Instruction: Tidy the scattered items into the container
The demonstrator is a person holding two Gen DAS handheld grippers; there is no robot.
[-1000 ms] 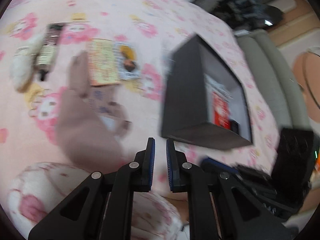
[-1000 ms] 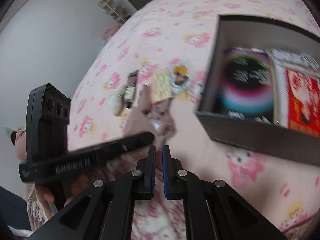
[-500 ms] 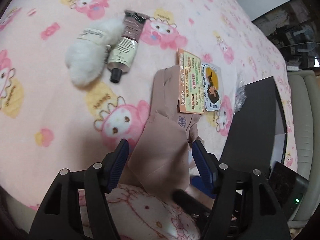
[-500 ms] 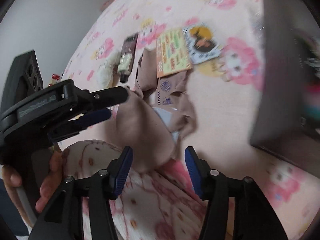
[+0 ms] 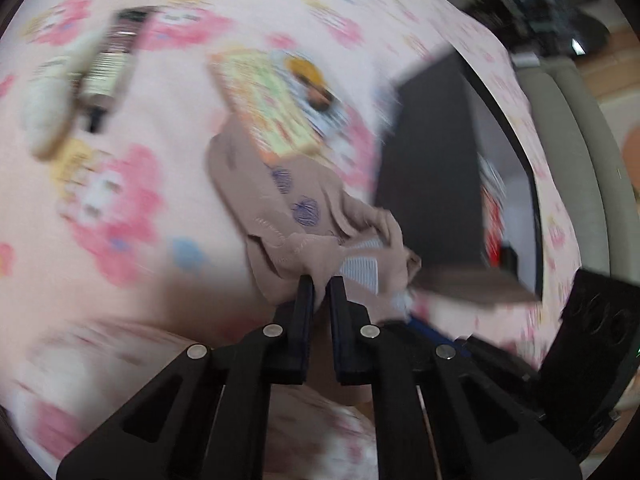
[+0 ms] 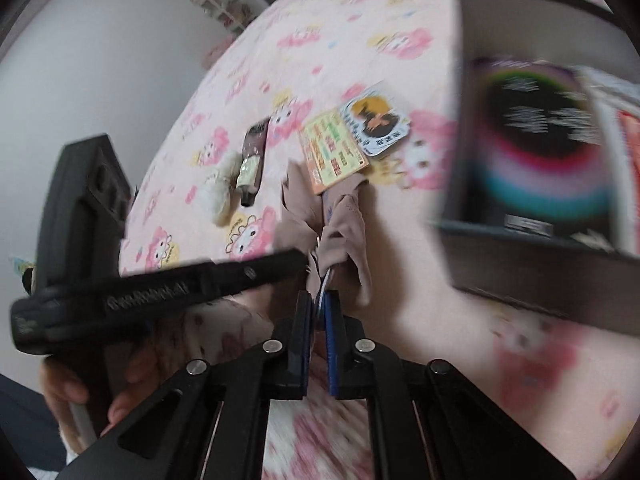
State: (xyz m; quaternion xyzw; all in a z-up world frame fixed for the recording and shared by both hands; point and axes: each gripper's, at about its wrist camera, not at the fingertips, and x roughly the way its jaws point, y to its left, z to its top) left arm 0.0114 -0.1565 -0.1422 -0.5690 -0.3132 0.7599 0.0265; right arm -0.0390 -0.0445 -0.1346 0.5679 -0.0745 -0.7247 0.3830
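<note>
Left gripper [image 5: 321, 285] is closing, fingers already clamped on a fold of the beige cloth [image 5: 296, 216]. Right gripper [image 6: 319, 299] is pinched tight on the same cloth's near edge [image 6: 340, 236]. Cloth lies bunched on the pink blanket [image 5: 160, 184], its far end tucked under the yellow card [image 6: 332, 152], with the round sticker [image 6: 376, 120] just beside. Dark box [image 6: 520, 248] sits to the right, apart from the cloth. Tube [image 6: 252, 164] and white fluffy thing [image 6: 220, 188] lie left. View blurred.

The box [image 6: 520, 272] sits right of the garment [image 6: 340, 216] – cards [image 6: 334, 152] behind it (tube [image 6: 252, 160] further left).
</note>
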